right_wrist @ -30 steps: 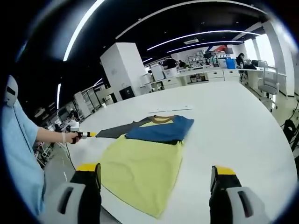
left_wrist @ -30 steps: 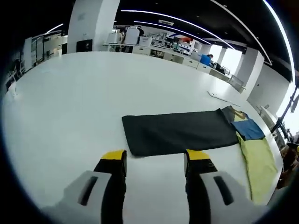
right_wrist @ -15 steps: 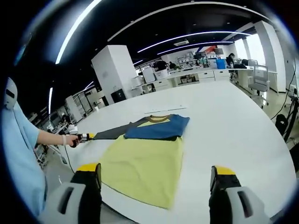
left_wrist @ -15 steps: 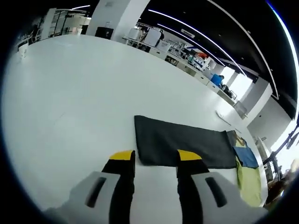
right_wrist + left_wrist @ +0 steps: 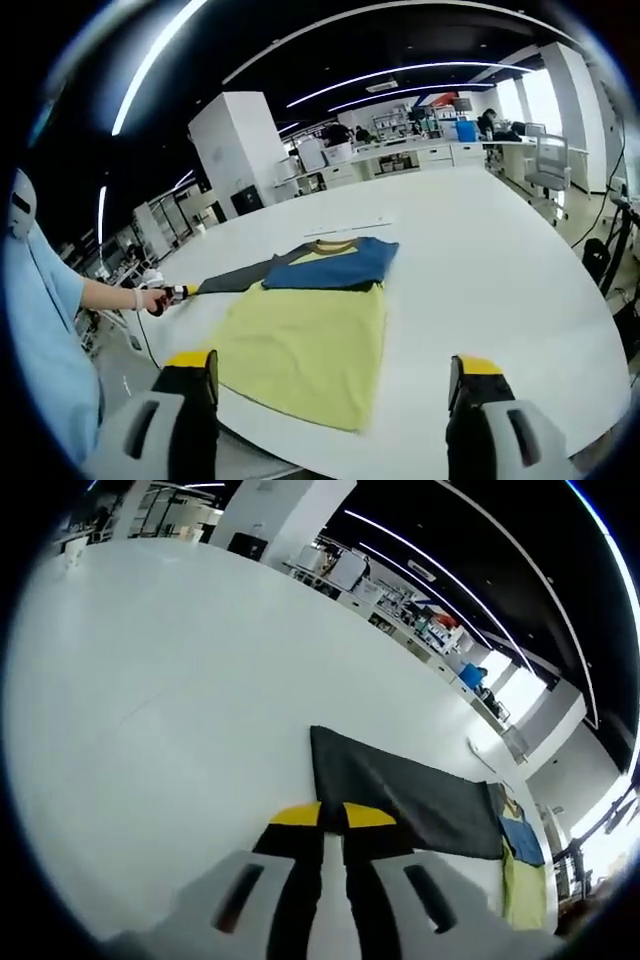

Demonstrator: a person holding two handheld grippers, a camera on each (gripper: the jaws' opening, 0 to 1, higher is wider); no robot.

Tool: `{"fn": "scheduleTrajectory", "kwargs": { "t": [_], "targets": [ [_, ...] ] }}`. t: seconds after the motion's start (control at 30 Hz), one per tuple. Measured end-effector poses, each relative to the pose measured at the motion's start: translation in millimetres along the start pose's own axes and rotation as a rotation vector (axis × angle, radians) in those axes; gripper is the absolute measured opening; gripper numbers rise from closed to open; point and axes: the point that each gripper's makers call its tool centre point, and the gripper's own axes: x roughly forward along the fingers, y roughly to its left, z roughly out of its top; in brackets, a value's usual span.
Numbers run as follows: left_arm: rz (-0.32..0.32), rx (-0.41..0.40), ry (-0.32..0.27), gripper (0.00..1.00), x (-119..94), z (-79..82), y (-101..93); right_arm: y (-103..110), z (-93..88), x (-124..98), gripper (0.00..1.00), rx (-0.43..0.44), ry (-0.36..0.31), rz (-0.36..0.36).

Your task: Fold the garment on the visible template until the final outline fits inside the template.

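While the shirt (image 5: 310, 330) lies flat on the white bench (image 5: 480, 270), its yellow body nearest me and one blue sleeve folded across the chest, I see my right gripper (image 5: 333, 385) with fingers spread wide, short of the hem. My left gripper (image 5: 332, 816) has its fingers clenched at the near edge of the dark sleeve (image 5: 400, 795); whether cloth is pinched, I cannot tell.

Dark ceiling with light strips (image 5: 330, 80), white pillar (image 5: 238, 145) — cluttered desks (image 5: 420, 155), bright windows (image 5: 560, 85)
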Motion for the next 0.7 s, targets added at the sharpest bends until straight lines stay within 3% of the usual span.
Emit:
{"fn": "scheduleTrajectory", "kwargs": {
  "t": [0.03, 0.1, 0.3, 0.37, 0.43, 0.47, 0.7],
  "targets": [
    [-0.021, 0.046, -0.033, 0.00, -0.1, 3.9, -2.0, -0.1, -1.4, 0.1, 0.96, -0.002, 0.005, -0.001],
    [-0.001, -0.011, -0.040, 0.00, -2.0, 2.4, -0.6, -1.2, -5.1, 0.6, 0.96, -0.001, 0.014, -0.004],
    [-0.017, -0.046, -0.062, 0.00, -5.5, 8.9, -6.4, -3.3, -6.3, 4.9, 0.96, 0.015, 0.014, 0.004],
    [-0.040, -0.052, -0.078, 0.00, -6.4, 13.9, -11.8, -3.9, -5.7, 7.9, 0.96, 0.016, 0.014, 0.014],
    [-0.110, -0.014, -0.092, 0.00, -4.9, 18.5, -23.6, -5.0, -5.3, 10.7, 0.96, 0.011, 0.015, 0.021],
    [-0.160, -0.007, -0.066, 0.00, -5.0, 16.4, -32.7, -5.3, -4.9, 11.6, 0.96, 0.010, 0.014, 0.026],
    [-0.236, 0.030, -0.092, 0.00, -6.1, 39.4, -51.2, -8.1, -2.9, 14.0, 0.96, 0.006, 0.003, 0.058]
  ]
}}
